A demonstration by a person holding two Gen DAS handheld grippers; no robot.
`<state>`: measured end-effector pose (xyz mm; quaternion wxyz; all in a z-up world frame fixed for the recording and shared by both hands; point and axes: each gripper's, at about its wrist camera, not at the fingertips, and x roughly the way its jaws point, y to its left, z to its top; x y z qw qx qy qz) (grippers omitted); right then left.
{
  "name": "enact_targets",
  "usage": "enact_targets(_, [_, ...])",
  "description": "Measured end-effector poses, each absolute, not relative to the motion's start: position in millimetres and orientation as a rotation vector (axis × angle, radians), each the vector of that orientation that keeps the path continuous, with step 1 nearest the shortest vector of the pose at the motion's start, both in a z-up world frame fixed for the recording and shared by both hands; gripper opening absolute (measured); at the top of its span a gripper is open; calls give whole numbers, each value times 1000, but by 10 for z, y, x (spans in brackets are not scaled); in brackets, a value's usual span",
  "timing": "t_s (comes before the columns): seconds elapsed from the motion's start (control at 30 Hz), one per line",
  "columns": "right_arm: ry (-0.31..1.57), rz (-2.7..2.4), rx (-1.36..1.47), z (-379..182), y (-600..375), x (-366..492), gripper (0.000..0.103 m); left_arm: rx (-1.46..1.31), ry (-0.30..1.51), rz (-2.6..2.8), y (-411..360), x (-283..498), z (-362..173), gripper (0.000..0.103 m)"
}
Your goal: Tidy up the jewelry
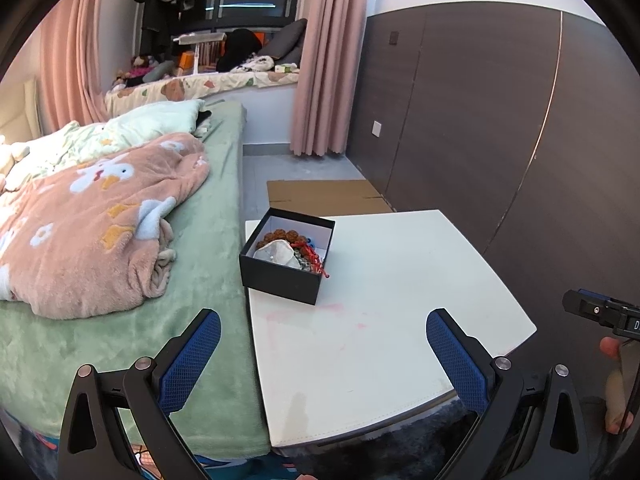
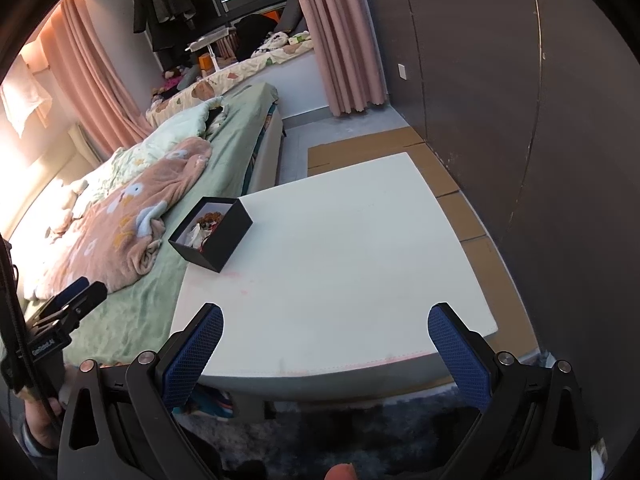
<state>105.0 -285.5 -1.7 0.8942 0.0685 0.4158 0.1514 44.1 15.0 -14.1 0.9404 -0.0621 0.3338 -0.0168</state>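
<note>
Both grippers wide apart — empty.

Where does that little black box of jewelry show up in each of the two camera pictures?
Left wrist view: the black box sits just left of center, on the white table's far left corner beside the bed.
Right wrist view: the black box is left of center, on the same corner.
Shared landmark: the pink blanket on the bed.

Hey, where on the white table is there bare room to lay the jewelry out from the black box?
The white table is bare from the black box across to the wall-side edge and down to the near edge, between both open grippers: left gripper, right gripper. Only the far bed-side corner is taken, by the box, full of beads.
</note>
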Motion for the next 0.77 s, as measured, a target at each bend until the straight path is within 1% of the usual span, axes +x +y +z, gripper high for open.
enact_targets(0.5, [868,317,208,-48,-2990,1091,103,-125,669,-24,172,411,-118,102])
enact_targets(0.77, [876,305,199,-64,-2958,1095,103,-134,637,-10,219,353,-101,103])
